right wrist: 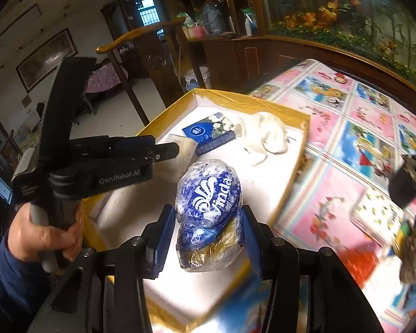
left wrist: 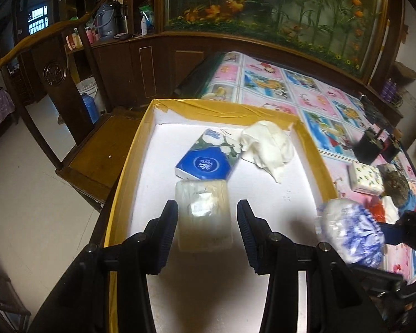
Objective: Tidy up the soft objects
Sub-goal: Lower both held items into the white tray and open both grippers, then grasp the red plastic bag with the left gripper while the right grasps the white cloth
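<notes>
A shallow box with a yellow rim [left wrist: 130, 149] and white floor holds a blue Vinda tissue pack [left wrist: 208, 158], a crumpled white cloth [left wrist: 269, 144] and a clear-wrapped pale pack [left wrist: 203, 216]. My left gripper [left wrist: 206, 216] is open, its fingers on either side of the pale pack. My right gripper [right wrist: 208, 222] is shut on a blue-and-white Vinda roll pack [right wrist: 208, 194], held over the box's near right edge [right wrist: 288, 194]; the pack also shows in the left wrist view [left wrist: 349, 233]. The left gripper [right wrist: 166, 149] shows over the box in the right wrist view.
The box sits on a table with a pink cartoon cloth [left wrist: 305, 94]. A white patterned tissue pack [left wrist: 366, 177], a dark furry object [left wrist: 396, 186] and black items [left wrist: 368, 144] lie on the right. A wooden chair [left wrist: 97, 149] stands left of the table.
</notes>
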`<state>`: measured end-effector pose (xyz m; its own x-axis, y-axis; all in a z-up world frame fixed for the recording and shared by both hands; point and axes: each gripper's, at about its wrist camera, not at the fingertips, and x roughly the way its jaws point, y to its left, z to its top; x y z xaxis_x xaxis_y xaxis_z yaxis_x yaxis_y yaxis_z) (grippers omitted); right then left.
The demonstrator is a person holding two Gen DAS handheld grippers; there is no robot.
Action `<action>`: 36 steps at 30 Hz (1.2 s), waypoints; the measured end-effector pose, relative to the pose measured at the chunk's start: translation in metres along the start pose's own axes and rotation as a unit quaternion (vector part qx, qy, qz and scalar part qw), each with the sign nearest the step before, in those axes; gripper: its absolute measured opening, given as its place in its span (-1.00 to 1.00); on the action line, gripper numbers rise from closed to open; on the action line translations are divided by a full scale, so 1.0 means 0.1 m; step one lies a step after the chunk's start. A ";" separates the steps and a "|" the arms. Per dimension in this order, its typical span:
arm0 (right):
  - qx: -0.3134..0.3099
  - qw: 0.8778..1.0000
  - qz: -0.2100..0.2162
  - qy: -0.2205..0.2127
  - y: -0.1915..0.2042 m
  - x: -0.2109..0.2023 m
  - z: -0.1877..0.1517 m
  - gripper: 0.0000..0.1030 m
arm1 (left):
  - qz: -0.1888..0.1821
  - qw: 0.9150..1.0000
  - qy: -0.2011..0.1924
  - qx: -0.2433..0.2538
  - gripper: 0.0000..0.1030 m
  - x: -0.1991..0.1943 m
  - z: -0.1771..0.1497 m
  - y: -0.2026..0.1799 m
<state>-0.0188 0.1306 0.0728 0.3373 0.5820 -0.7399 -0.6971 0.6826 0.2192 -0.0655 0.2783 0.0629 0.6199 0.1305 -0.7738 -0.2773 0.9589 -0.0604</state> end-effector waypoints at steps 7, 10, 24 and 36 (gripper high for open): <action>0.020 0.999 -0.019 0.033 -0.06 0.51 0.17 0.06 | -0.008 1.000 0.018 -0.005 -0.14 0.13 0.01 0.08; 0.027 0.999 -0.013 0.026 -0.10 0.51 0.18 0.38 | -0.019 1.000 0.012 -0.014 0.13 0.08 0.00 0.13; 0.104 0.991 0.007 -0.079 -0.81 -0.61 -0.45 0.51 | -0.082 0.996 -0.032 0.006 0.24 -0.37 -0.15 -0.43; 0.231 0.959 -0.063 -0.154 -1.87 -1.59 -1.50 0.51 | -0.151 0.982 0.033 0.104 0.30 -0.07 -0.35 -1.86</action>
<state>-0.0369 -0.1557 0.0536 0.6210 0.5368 -0.5711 -0.3087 0.8373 0.4513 -0.0438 0.0902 0.0571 0.5997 -0.1788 -0.7800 0.0730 0.9829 -0.1692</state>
